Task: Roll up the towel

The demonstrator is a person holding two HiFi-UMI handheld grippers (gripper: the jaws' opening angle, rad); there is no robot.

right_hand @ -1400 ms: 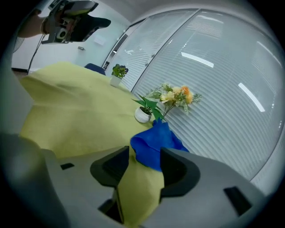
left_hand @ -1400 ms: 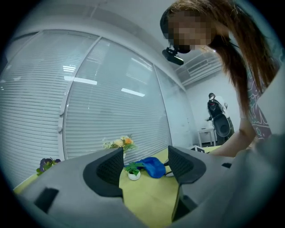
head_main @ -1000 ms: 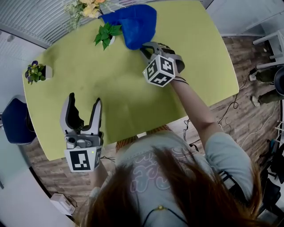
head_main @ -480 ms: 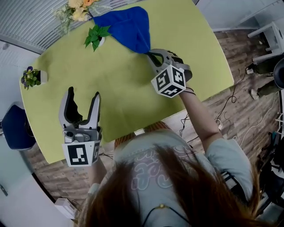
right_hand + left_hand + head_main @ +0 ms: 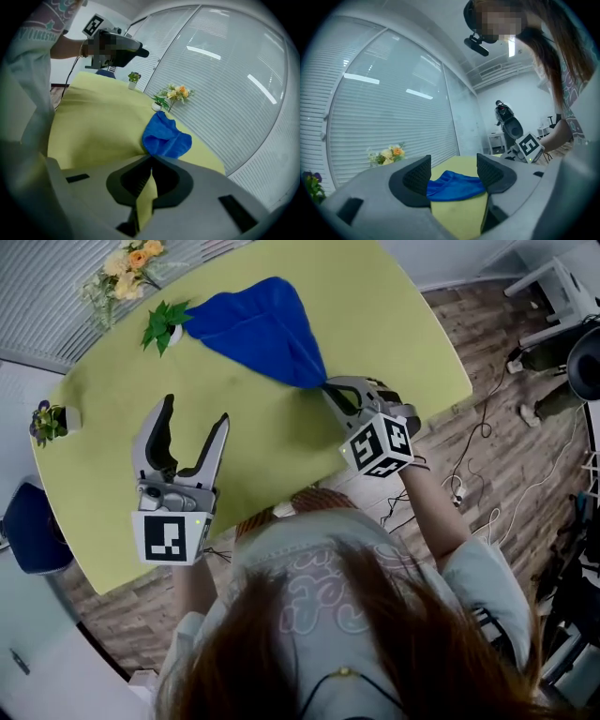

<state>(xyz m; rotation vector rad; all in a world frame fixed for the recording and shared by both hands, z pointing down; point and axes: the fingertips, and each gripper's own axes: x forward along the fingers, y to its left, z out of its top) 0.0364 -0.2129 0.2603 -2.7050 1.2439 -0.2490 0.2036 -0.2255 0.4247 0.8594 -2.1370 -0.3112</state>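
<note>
The blue towel [image 5: 258, 329] lies on the yellow-green table [image 5: 375, 324], drawn out into a long triangle whose tip points to the near right. My right gripper [image 5: 330, 390] is shut on that tip, near the table's front edge. In the right gripper view the towel [image 5: 166, 136] bunches just beyond the closed right gripper [image 5: 151, 158]. My left gripper [image 5: 194, 416] hangs open over the table's near left part, apart from the towel, with nothing between its fingers. Through the open jaws of the left gripper [image 5: 453, 172] I see the towel [image 5: 454, 185] farther off.
A small green pot plant [image 5: 161, 326] stands next to the towel's far end. A flower bouquet [image 5: 122, 268] is behind it and a purple-flowered pot [image 5: 49, 418] at the table's left edge. A blue chair [image 5: 28, 526] is at the left; cables [image 5: 487, 493] lie on the floor at the right.
My right gripper closed on the towel's corner and dragged it toward the table's near edge, stretching the bunched towel into a long triangle. The left gripper, still open, moved farther in over the table.
</note>
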